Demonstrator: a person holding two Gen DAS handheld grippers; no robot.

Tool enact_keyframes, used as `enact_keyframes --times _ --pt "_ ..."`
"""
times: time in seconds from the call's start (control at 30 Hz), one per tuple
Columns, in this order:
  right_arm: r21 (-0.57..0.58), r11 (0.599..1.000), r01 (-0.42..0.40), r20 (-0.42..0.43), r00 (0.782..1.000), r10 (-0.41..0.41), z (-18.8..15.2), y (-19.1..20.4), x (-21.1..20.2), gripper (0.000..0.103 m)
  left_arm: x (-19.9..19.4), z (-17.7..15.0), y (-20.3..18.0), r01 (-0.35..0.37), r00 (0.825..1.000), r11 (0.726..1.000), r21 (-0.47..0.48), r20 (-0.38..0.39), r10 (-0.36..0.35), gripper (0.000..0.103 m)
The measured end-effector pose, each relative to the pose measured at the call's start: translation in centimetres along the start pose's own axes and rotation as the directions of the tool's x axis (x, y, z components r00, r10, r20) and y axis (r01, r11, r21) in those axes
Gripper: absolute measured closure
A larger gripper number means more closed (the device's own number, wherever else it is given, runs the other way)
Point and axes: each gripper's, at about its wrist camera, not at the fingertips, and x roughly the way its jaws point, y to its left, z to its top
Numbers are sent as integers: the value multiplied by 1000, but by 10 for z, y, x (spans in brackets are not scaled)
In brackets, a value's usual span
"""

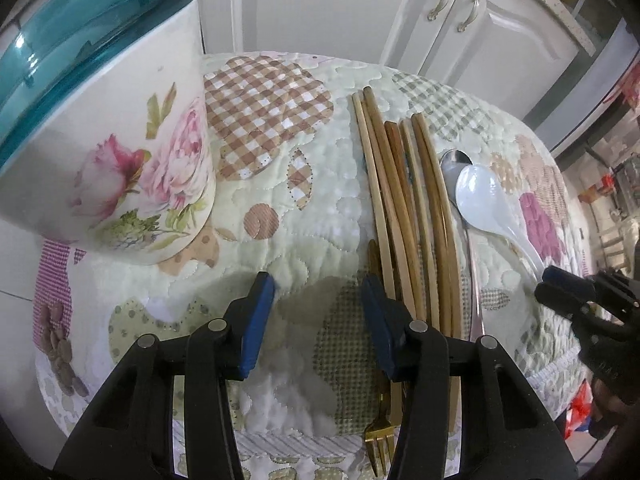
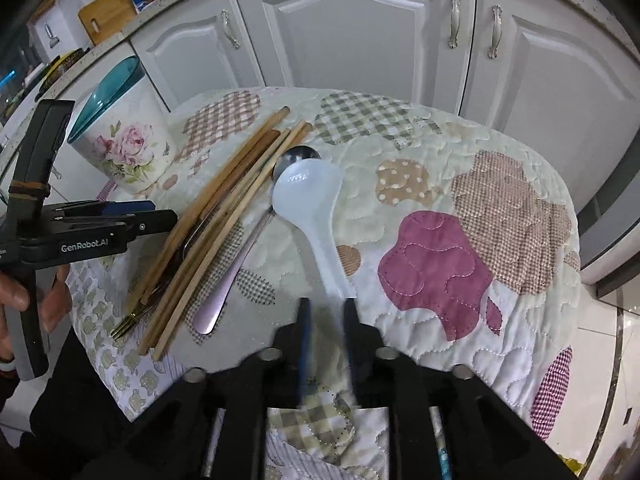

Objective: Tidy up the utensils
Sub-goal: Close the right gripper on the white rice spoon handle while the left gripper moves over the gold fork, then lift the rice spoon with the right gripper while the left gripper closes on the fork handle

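Several wooden chopsticks [image 1: 400, 200] lie bundled on the quilted table cover [image 1: 304, 184], with a gold fork [image 1: 378, 444] along their left side. A metal spoon [image 1: 456, 160] and a white plastic spoon [image 1: 484, 196] lie to their right. My left gripper [image 1: 318, 308] is open over bare quilt, and its right pad covers part of the fork's handle. In the right wrist view my right gripper [image 2: 327, 312] stands open with the end of the white spoon [image 2: 308, 200] handle between its fingertips. The chopsticks [image 2: 224, 216] and the left gripper [image 2: 160, 212] are at the left.
A floral canister [image 1: 120, 152] with a teal lid stands at the back left of the table, also seen as the canister [image 2: 124, 140] in the right wrist view. White cabinet doors [image 2: 352, 40] run behind the table. A hand [image 2: 16, 292] holds the left gripper.
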Motion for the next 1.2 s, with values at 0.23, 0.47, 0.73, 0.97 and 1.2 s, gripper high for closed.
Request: enact_keyframes --times 0.23,0.47,0.73,0.97,1.2 --pt "20 999 28 32 999 -29 -6 -7 -9 69 -3 -2 -1 12 1000 1000 27 -7 -12 57" --pt "69 997 44 34 998 -47 -15 -24 -17 69 -4 -5 3 39 999 999 25 -24 -38 57" --pt "96 979 179 24 983 -182 -9 -46 -5 74 -3 -6 -3 42 999 998 42 -27 -41 57" --pt "248 963 104 16 994 -111 -10 -62 -22 74 -1 -4 1 75 996 996 44 -42 -73 57" --pt "372 911 -180 -30 978 205 -22 -39 -2 74 -3 -3 -2 99 994 991 92 -64 -94 57"
